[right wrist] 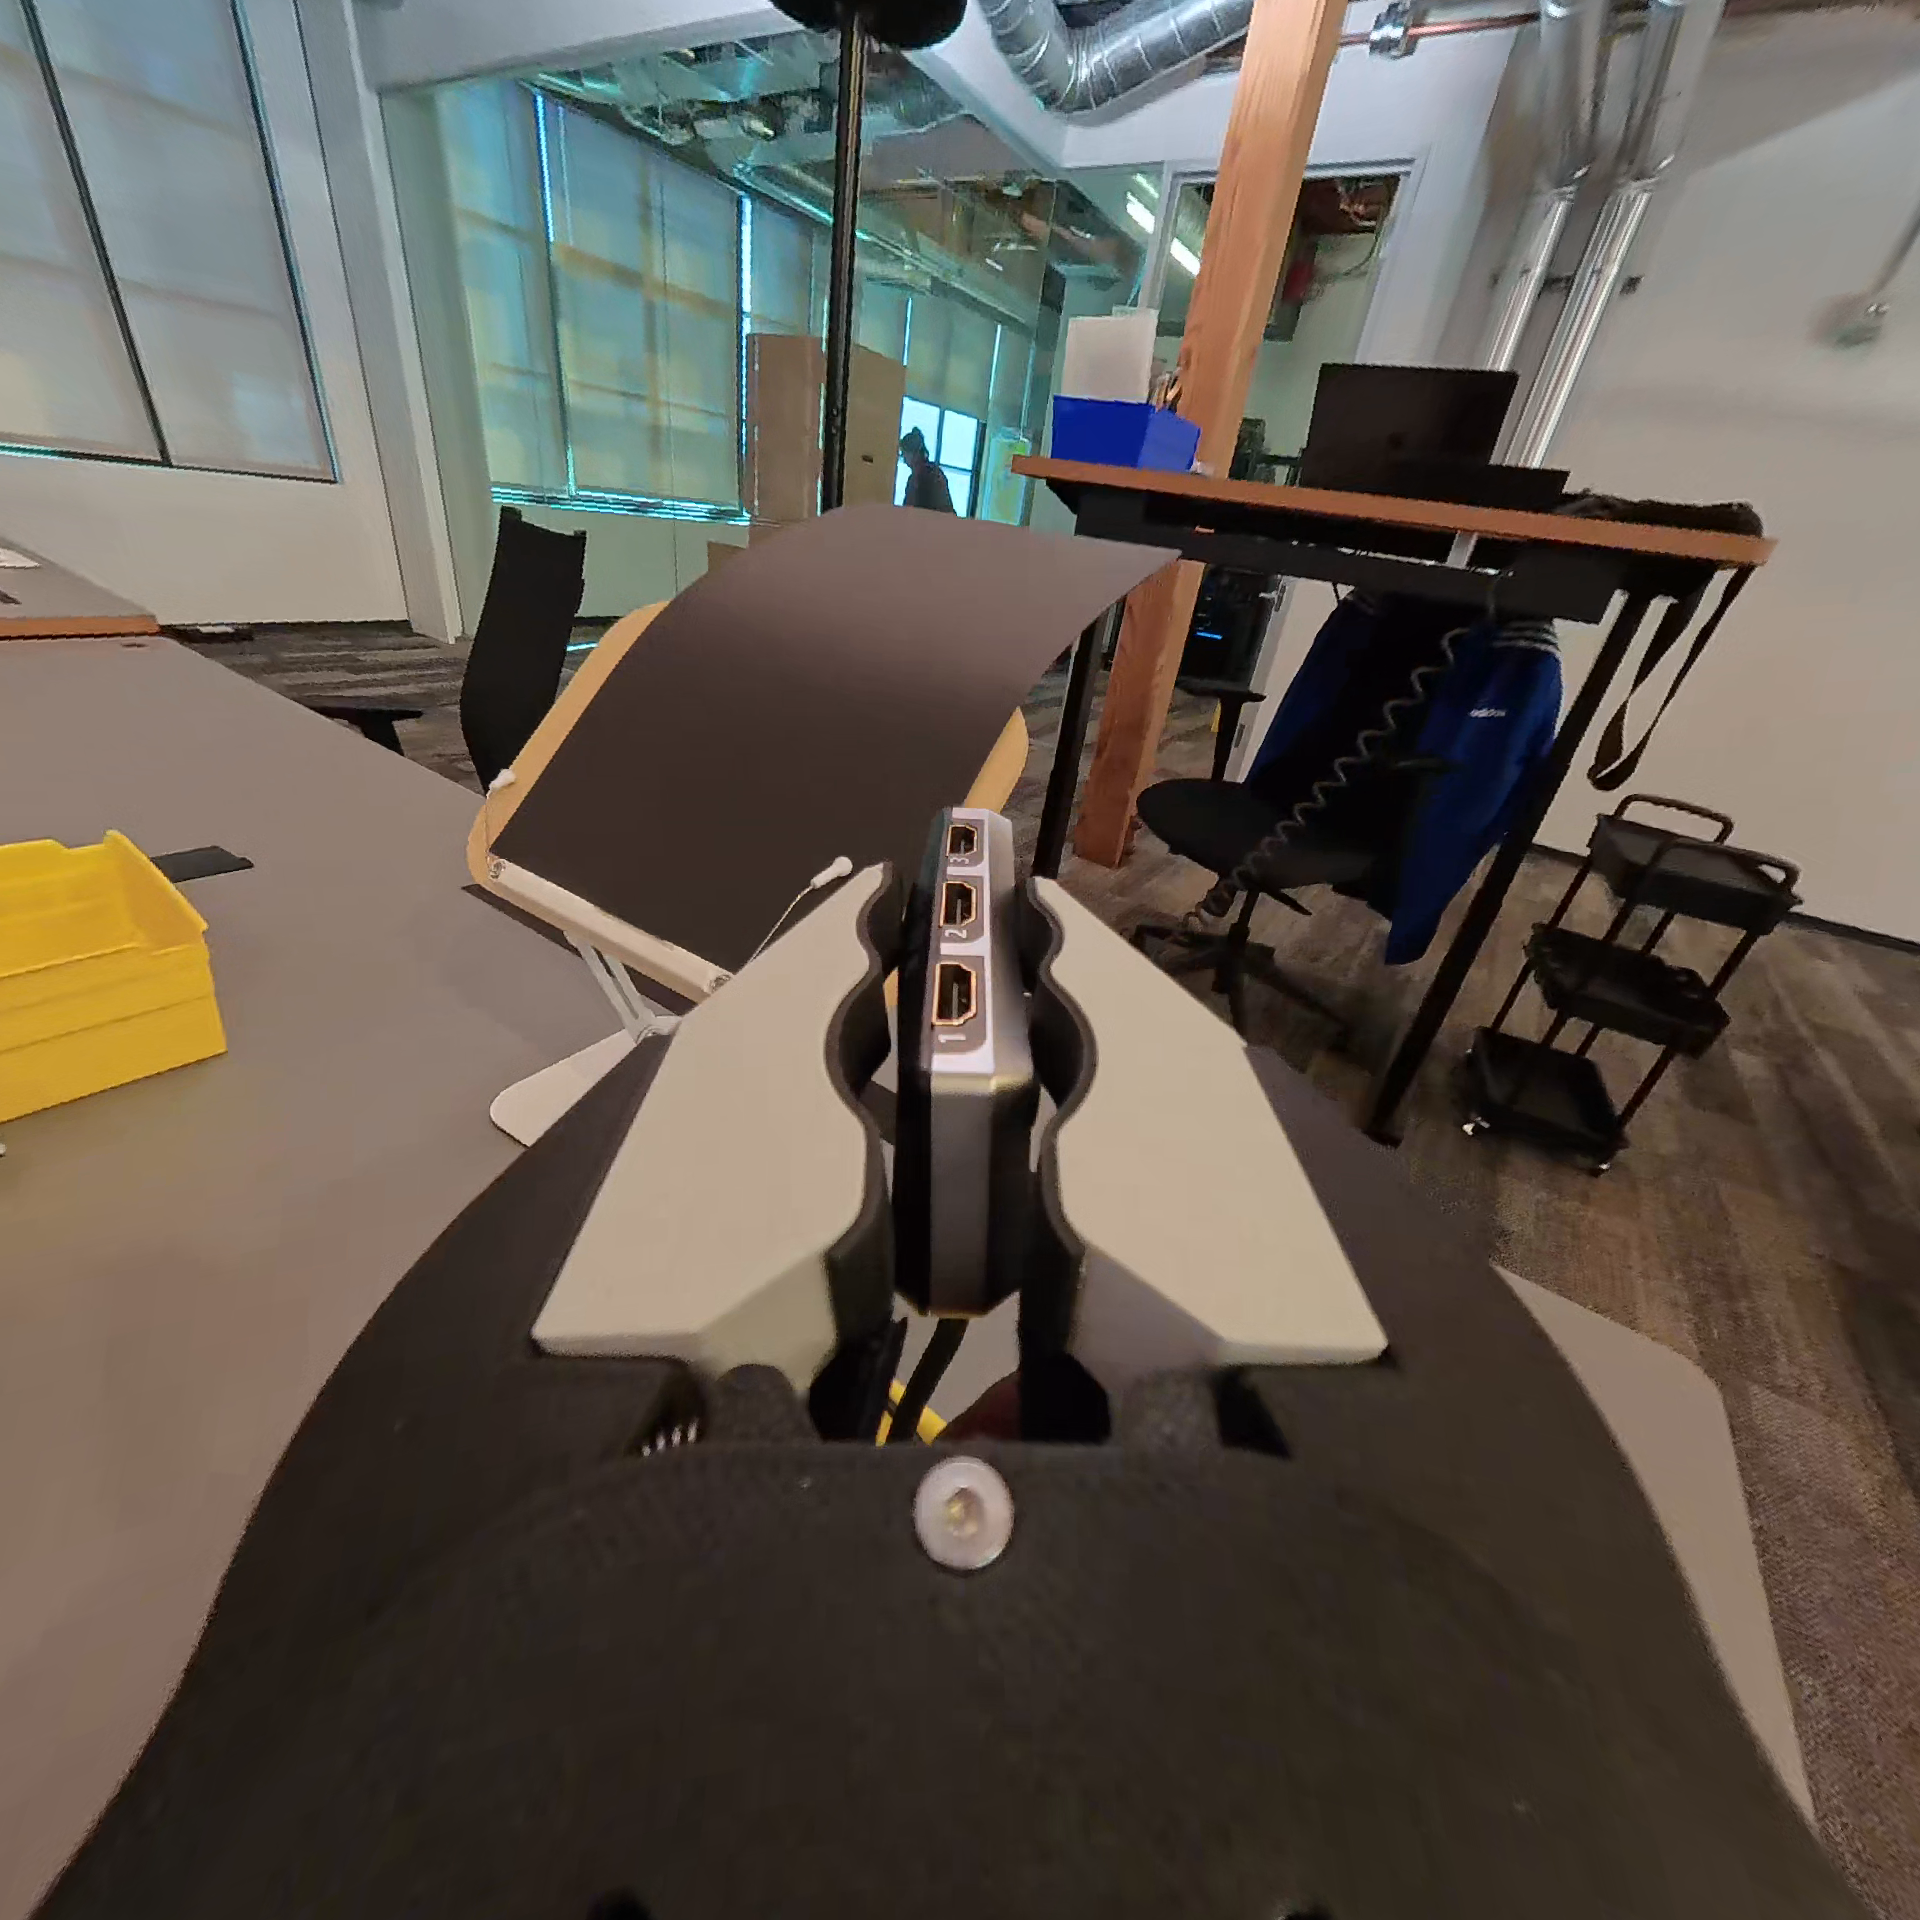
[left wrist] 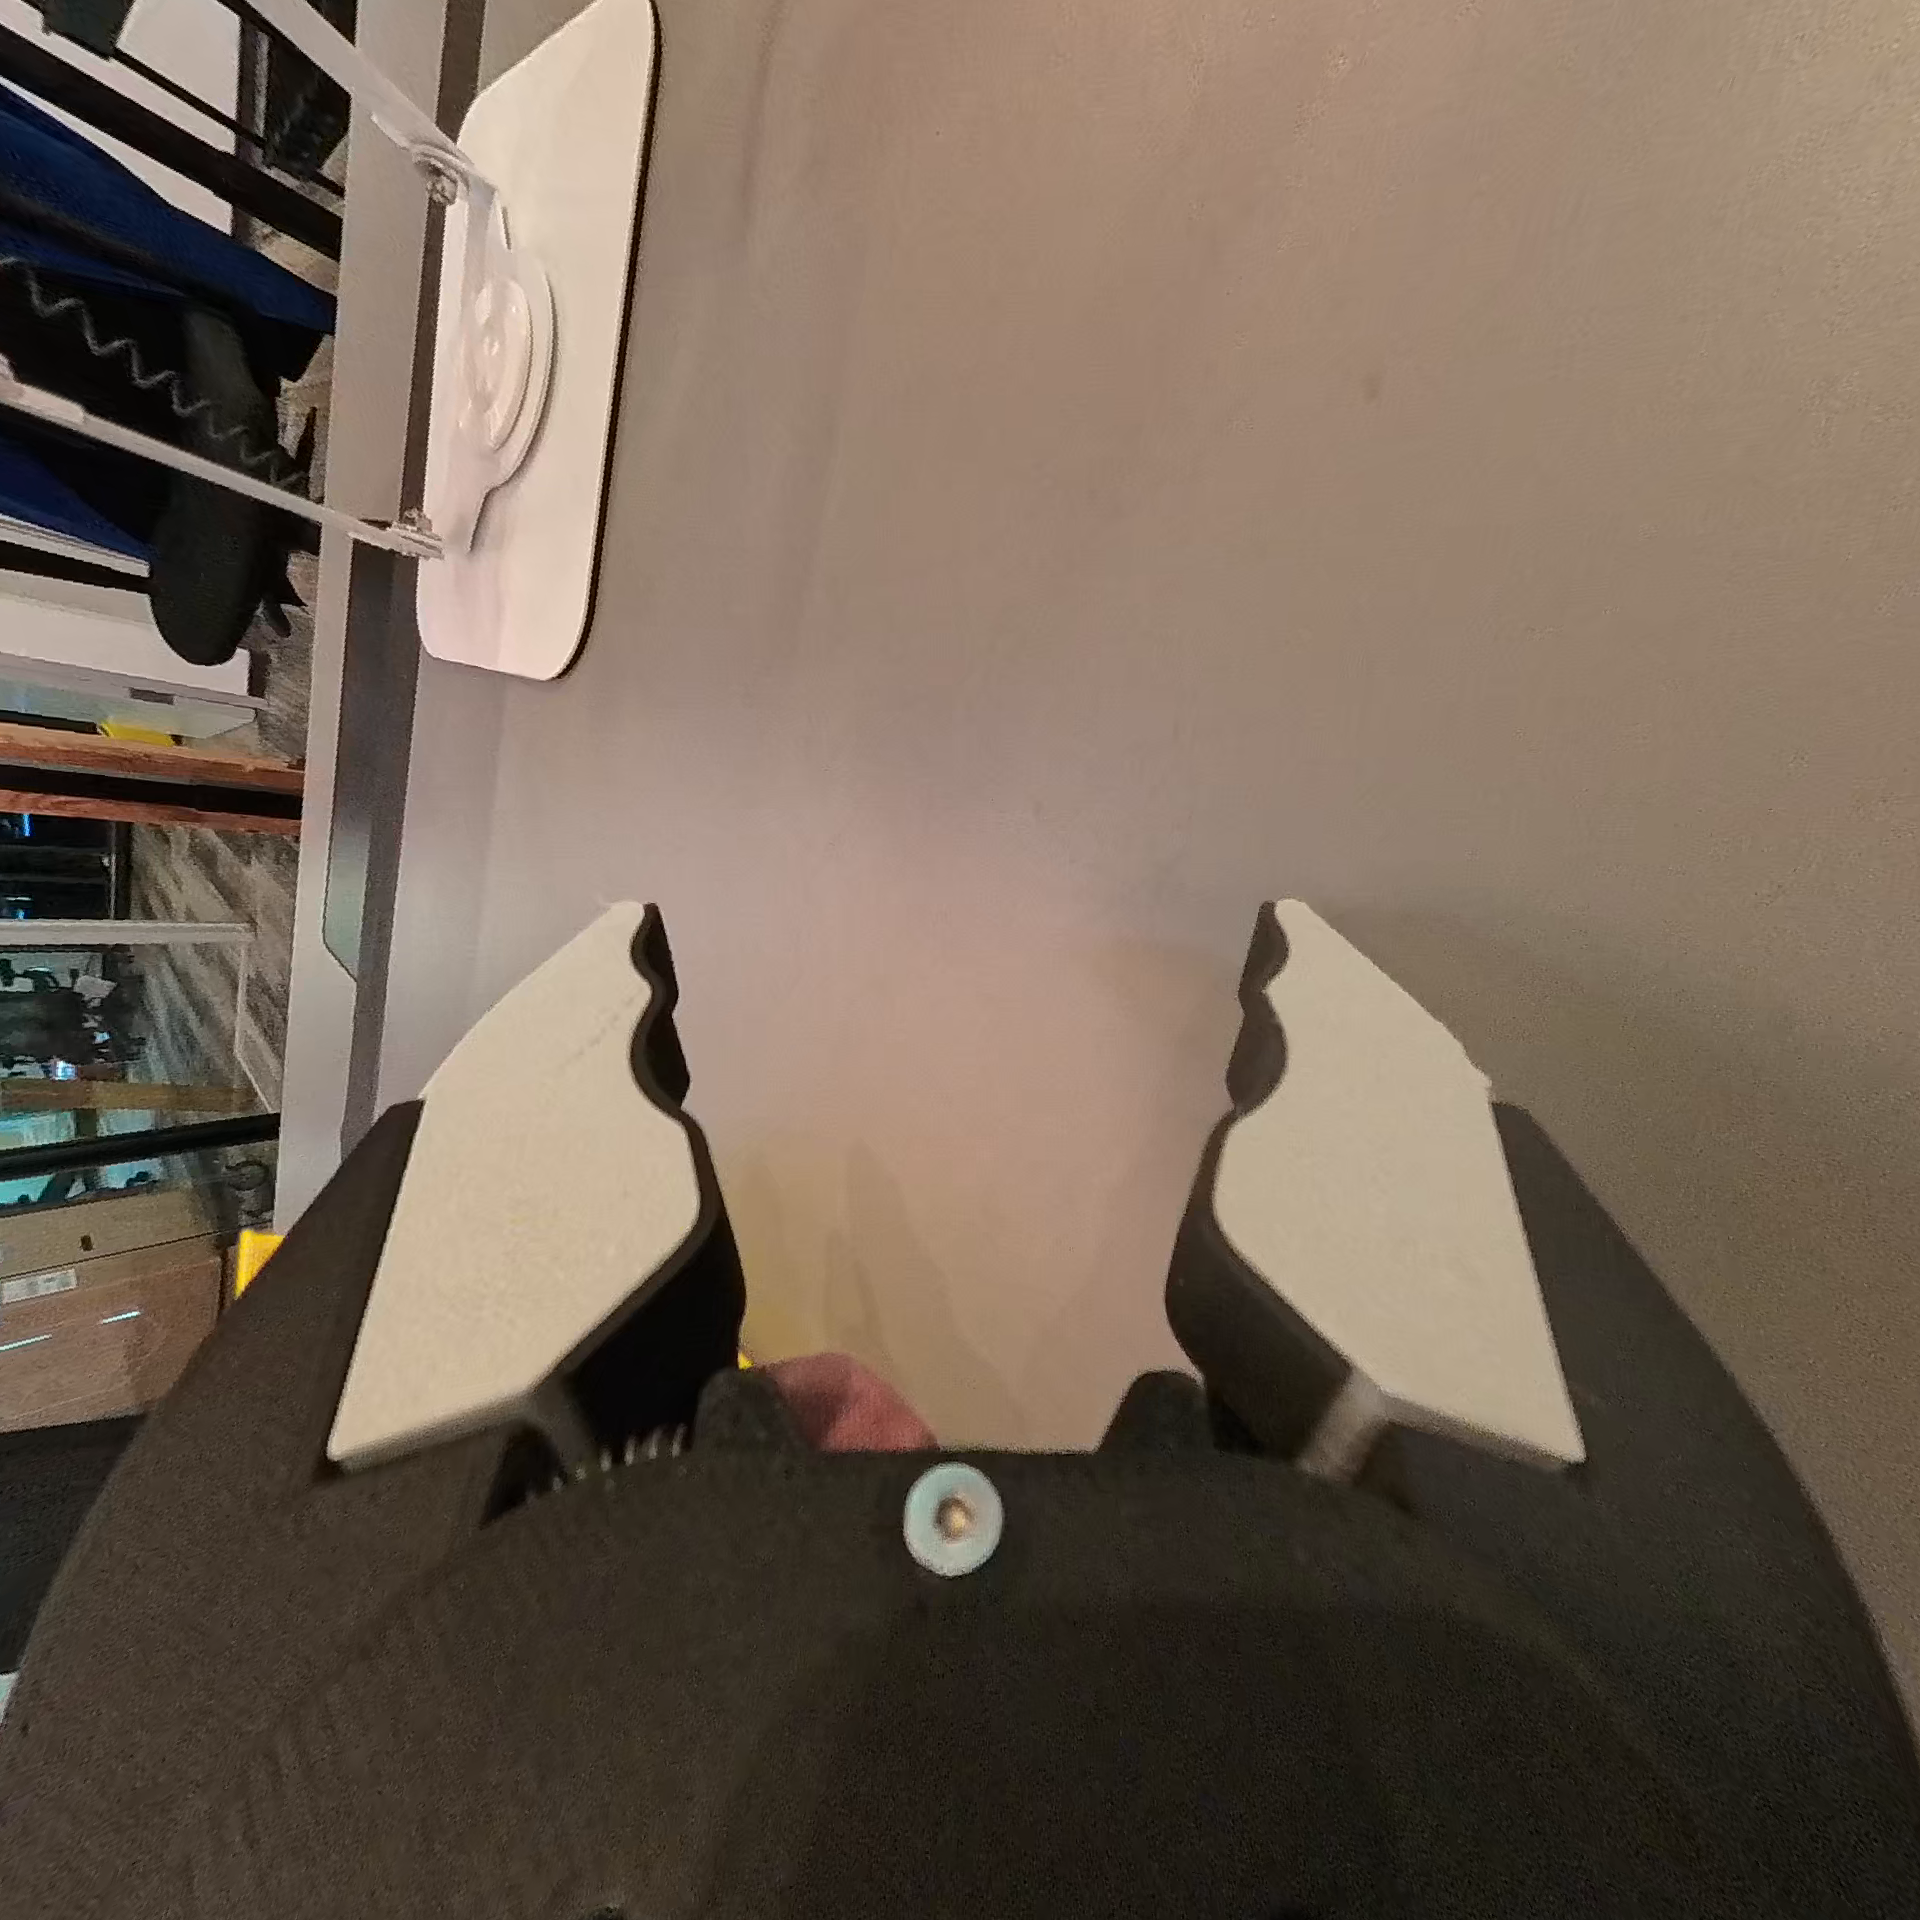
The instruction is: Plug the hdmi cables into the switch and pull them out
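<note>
Left wrist view: left gripper (left wrist: pixel 961 1023) spread wide, nothing between the fingers (left wrist: pixel 540 1174). It faces a bare grey table surface (left wrist: pixel 1247 520); the view is rolled sideways. A white stand base (left wrist: pixel 540 343) with thin metal legs sits at the far left edge. No HDMI cable shows anywhere in this view, so this gripper has nothing to plug yet.

Right wrist view: right gripper (right wrist: pixel 961 935) closed narrow on the HDMI switch (right wrist: pixel 961 1049), gripped on its two flat faces and held edgewise, lifted above the grey table (right wrist: pixel 260 1039). The row of three ports (right wrist: pixel 956 992) faces the camera; all three are empty. A dark lead (right wrist: pixel 930 1361) hangs from the switch's near end into the gripper body. Beyond: a tilted stand with a black sheet (right wrist: pixel 790 707), yellow bins (right wrist: pixel 94 966) at left.

Risks, as judged:
- The switch is pinched near its middle and rear, with the port end jutting past the fingertips. Pushing a plug in could pivot or slide it in the grip.
- With the left gripper looking away from the switch, misalignment at the port is likely; a skewed plug could jam.
- Pulling out may drag the switch free if the clamp is light.
</note>
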A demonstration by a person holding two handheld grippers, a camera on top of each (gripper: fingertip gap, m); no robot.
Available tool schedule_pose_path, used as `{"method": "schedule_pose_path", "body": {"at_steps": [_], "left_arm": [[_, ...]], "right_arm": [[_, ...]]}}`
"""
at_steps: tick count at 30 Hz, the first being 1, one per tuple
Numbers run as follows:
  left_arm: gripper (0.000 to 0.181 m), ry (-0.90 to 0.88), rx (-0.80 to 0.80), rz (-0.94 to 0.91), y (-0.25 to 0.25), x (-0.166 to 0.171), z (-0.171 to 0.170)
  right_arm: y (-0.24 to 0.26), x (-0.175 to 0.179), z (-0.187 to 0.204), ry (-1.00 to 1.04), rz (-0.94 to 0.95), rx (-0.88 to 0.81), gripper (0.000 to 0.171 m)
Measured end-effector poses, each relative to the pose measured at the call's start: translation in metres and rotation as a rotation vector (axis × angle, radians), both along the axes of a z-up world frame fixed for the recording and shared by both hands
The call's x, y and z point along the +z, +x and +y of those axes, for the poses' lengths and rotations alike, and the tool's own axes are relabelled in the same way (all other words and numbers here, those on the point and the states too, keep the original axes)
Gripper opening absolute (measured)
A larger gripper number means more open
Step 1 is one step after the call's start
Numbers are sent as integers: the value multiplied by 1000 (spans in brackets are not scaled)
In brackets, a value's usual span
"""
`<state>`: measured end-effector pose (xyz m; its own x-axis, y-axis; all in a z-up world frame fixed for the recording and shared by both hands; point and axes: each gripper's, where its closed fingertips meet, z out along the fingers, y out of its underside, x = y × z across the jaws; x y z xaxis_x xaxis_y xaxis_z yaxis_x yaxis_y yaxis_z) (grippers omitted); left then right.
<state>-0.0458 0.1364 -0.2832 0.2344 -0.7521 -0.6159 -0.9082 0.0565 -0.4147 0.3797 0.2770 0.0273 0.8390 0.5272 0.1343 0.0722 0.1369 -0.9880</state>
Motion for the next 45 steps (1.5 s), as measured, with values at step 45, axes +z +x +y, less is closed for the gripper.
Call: {"method": "schedule_pose_path", "body": {"at_steps": [45], "left_arm": [[102,-7,-12,19,-1,-5,-3]], "right_arm": [[49,-226,-16,-743,-310,-196,19]]}}
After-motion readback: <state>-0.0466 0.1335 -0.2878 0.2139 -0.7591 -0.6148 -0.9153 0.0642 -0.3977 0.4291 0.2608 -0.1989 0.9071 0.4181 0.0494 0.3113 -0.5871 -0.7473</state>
